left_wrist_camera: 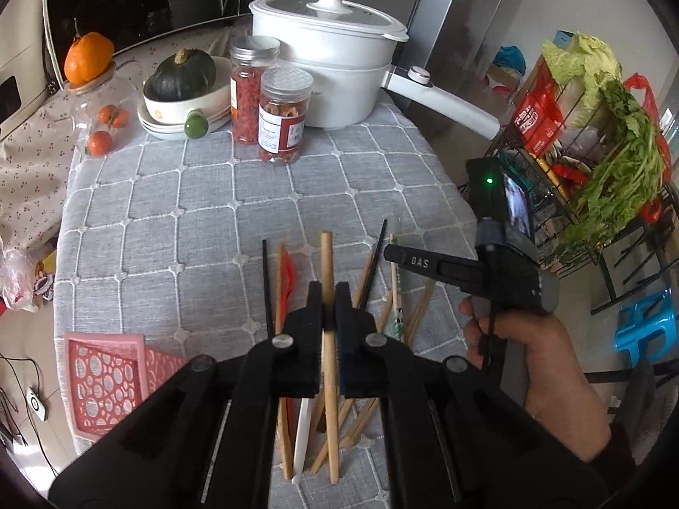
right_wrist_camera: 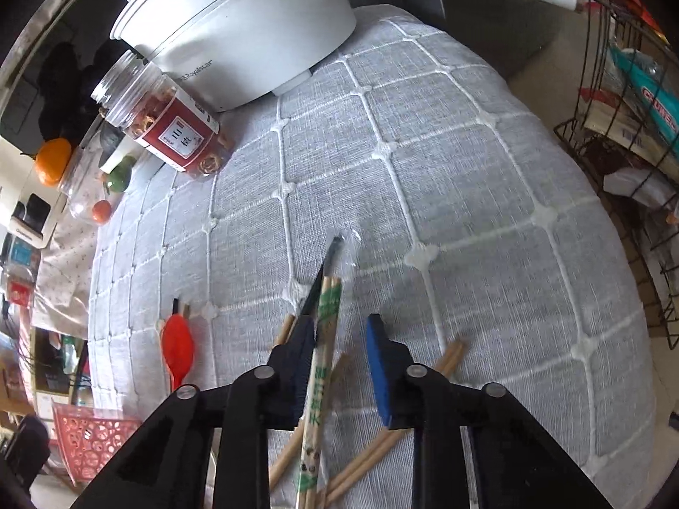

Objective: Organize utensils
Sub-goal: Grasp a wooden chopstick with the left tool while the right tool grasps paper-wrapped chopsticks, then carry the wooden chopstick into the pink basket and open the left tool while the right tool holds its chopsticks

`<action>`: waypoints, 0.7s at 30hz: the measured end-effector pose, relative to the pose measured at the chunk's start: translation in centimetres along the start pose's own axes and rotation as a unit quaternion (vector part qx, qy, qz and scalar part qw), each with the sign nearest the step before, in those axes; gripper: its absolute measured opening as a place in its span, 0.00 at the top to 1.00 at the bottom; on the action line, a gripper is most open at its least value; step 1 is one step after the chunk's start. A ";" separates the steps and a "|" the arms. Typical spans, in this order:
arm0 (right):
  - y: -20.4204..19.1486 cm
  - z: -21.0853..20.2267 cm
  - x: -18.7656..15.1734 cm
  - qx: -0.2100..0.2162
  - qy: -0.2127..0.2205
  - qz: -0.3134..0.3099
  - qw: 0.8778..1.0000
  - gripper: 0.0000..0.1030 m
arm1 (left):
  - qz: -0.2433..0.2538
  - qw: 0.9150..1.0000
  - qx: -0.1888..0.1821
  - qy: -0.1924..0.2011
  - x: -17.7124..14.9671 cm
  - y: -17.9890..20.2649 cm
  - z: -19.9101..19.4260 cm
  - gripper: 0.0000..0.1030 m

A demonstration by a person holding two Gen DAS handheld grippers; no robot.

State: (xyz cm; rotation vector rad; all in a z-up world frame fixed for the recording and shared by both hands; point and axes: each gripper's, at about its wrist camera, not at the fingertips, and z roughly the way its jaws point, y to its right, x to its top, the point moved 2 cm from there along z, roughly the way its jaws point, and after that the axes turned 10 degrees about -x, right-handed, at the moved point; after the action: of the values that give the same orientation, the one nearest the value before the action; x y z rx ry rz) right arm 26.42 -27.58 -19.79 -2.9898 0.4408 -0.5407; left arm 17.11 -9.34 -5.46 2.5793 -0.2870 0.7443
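Left gripper (left_wrist_camera: 326,297), frame centre: clamped on a wooden chopstick (left_wrist_camera: 329,339) above the chopstick pile (left_wrist_camera: 360,415). Pink basket (left_wrist_camera: 106,381) lower left. Right gripper (right_wrist_camera: 339,326): "DAS" on its finger; jaws parted around a green-printed chopstick wrapper (right_wrist_camera: 316,398). Pot (right_wrist_camera: 237,29) reads "Royalstar". Grey checked tablecloth (right_wrist_camera: 467,195).

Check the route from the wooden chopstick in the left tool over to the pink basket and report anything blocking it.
Nothing visible blocks it. The left tool is shut on the wooden chopstick, and the pink basket sits to its left at the table's near edge. Only a black chopstick and a red spoon lie flat on the cloth between them.
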 end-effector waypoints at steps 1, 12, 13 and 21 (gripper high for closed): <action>-0.2 0.1 0.1 -0.005 0.002 -0.007 1.000 0.85 | 0.001 1.000 -0.003 0.000 -0.2 0.3 -0.2 0.94; -0.1 -4.9 -1.2 -0.030 0.058 -0.020 0.998 0.91 | 0.008 0.999 -0.013 0.039 -1.9 0.1 -4.5 0.94; -0.3 -6.0 -1.5 -0.030 0.067 -0.019 0.997 0.91 | 0.010 0.999 -0.017 0.046 -2.1 0.3 -5.3 0.94; -0.6 -15.4 -4.1 -0.016 0.159 -0.013 0.987 0.91 | 0.019 0.993 -0.036 0.113 -3.9 1.0 -10.5 0.94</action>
State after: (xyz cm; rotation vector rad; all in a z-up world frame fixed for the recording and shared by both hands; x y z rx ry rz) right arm 17.47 -26.11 -6.68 -2.9480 0.4337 -1.0299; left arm 8.78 -5.05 0.79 2.4011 -0.2862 1.0100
